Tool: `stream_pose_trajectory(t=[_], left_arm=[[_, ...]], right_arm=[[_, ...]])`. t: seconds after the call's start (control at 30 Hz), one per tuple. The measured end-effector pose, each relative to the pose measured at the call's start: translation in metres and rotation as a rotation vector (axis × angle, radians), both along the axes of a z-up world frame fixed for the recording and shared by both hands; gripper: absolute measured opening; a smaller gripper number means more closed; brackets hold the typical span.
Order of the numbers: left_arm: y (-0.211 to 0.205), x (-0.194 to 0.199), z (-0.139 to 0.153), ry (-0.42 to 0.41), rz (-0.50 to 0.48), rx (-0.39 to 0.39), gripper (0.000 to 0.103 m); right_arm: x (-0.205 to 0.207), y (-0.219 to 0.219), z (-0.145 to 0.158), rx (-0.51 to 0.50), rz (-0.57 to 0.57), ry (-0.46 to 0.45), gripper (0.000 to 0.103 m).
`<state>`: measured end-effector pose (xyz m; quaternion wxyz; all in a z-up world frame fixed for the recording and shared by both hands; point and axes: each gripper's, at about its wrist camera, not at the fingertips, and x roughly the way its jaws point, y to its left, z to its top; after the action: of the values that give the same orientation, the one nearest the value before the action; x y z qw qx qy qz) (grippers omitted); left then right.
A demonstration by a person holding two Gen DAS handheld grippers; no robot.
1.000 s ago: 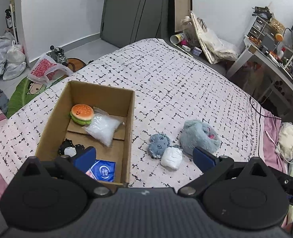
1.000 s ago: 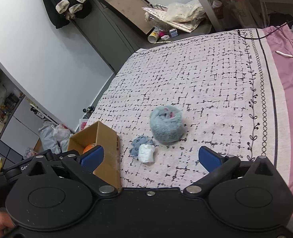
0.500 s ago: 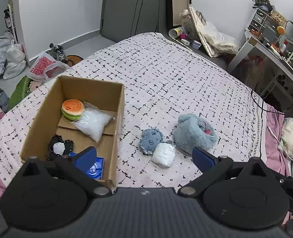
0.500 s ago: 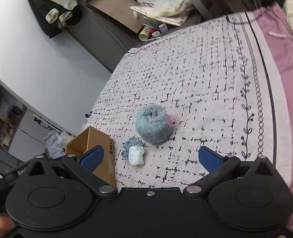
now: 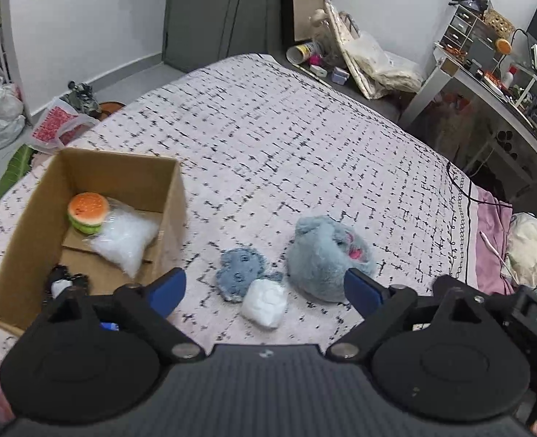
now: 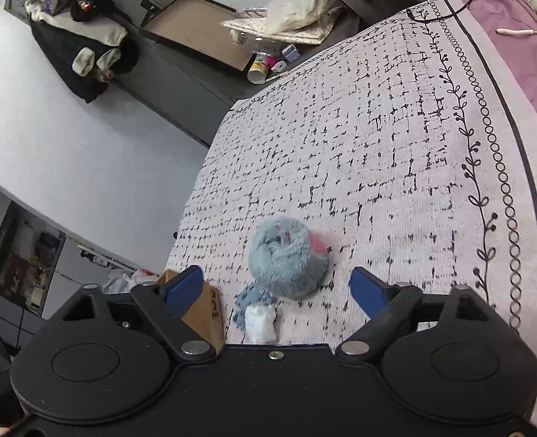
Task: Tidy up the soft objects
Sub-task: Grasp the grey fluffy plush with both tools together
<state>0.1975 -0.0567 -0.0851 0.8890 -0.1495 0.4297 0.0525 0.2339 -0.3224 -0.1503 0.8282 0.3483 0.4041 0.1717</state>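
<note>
Left gripper (image 5: 264,287): jaws closing, nothing grasped. Right gripper (image 6: 277,286): jaws closing, nothing grasped. On the bed (image 5: 304,145), fluffy toy (image 5: 323,258), blue toy (image 5: 241,269) and white bundle (image 5: 264,302) lie beside the box (image 5: 173,200).

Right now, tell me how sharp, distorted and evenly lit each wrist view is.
Left wrist view: fisheye bends the walls; cardboard box and bedspread print slightly smeared, light soft and even. Right wrist view: horizon strongly tilted, fluffy blue plush motion-blurred, far bedspread crisper, no glare.
</note>
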Motion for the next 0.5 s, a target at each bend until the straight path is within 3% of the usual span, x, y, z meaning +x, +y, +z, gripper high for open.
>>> stream_pose_trajectory(t=[0.3,0.5], left_arm=[[-0.016,0.033,-0.010,0.008,-0.027,-0.007,0.068],[-0.028,0.054,-0.019,0.016,-0.044,-0.034,0.058]], right_arm=[[0.028,0.000,-0.020,0.045,-0.013,0.041,0.072],[0.045,-0.002,-0.032,0.087,-0.023,0.069,0.062]])
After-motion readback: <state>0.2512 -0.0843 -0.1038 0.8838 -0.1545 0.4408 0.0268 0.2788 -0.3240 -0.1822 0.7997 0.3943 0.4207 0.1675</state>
